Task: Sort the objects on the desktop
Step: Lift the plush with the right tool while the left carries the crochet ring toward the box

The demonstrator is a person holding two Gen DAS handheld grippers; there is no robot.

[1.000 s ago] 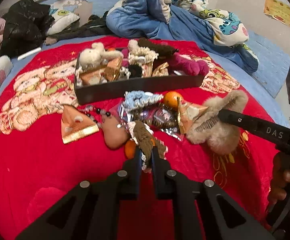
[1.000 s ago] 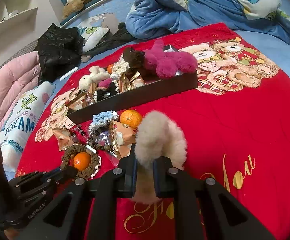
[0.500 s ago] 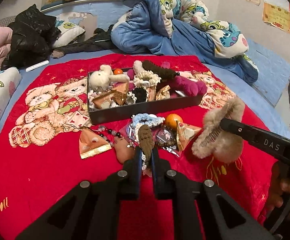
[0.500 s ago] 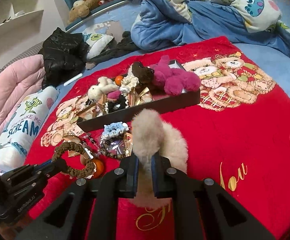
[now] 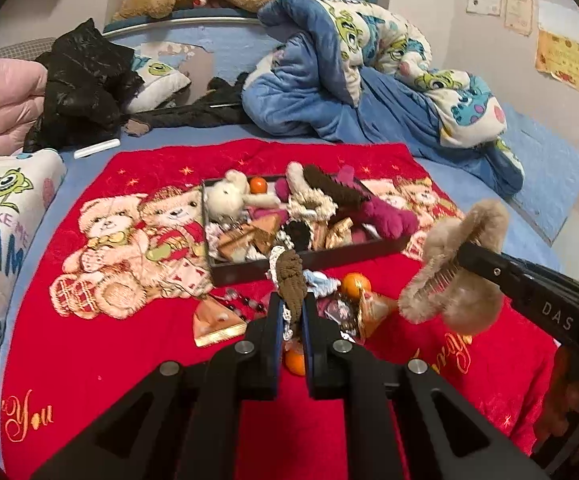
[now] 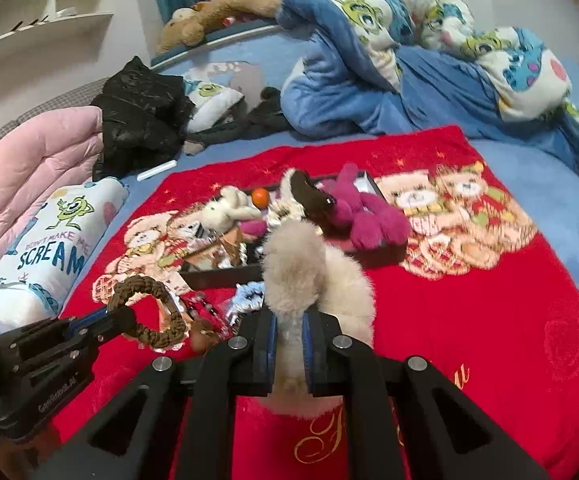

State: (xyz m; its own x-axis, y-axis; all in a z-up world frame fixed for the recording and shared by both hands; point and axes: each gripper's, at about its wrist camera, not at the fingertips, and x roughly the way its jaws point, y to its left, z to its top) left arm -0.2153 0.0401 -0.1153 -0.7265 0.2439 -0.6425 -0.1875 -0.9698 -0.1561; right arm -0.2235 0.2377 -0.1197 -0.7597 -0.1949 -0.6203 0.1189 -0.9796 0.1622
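My left gripper point(image 5: 291, 312) is shut on a brown braided hair ring point(image 5: 291, 280), held up off the red blanket point(image 5: 89, 360). The right wrist view shows that ring point(image 6: 145, 312) as an open loop at the left gripper point(image 6: 117, 318). My right gripper point(image 6: 289, 332) is shut on a beige fluffy hair claw point(image 6: 309, 272), which hangs in the air at the right of the left wrist view point(image 5: 453, 276). Beyond both stands a black tray point(image 5: 309, 260) crowded with a white plush bunny point(image 5: 229, 196), a magenta plush point(image 5: 385, 216) and gold wrappers.
Loose on the blanket before the tray lie a mandarin point(image 5: 355, 282), a second mandarin point(image 5: 295, 362), a gold-edged triangular packet point(image 5: 215, 322), beads and a pale blue scrunchie point(image 6: 249, 294). A blue duvet point(image 5: 329, 80), a black jacket point(image 5: 85, 88) and a printed pillow point(image 5: 5, 208) ring the blanket.
Both grippers have risen off the blanket, carrying the braided ring and the fluffy claw with them. The mandarin once inside the ring stays on the blanket. Both grips stay shut.
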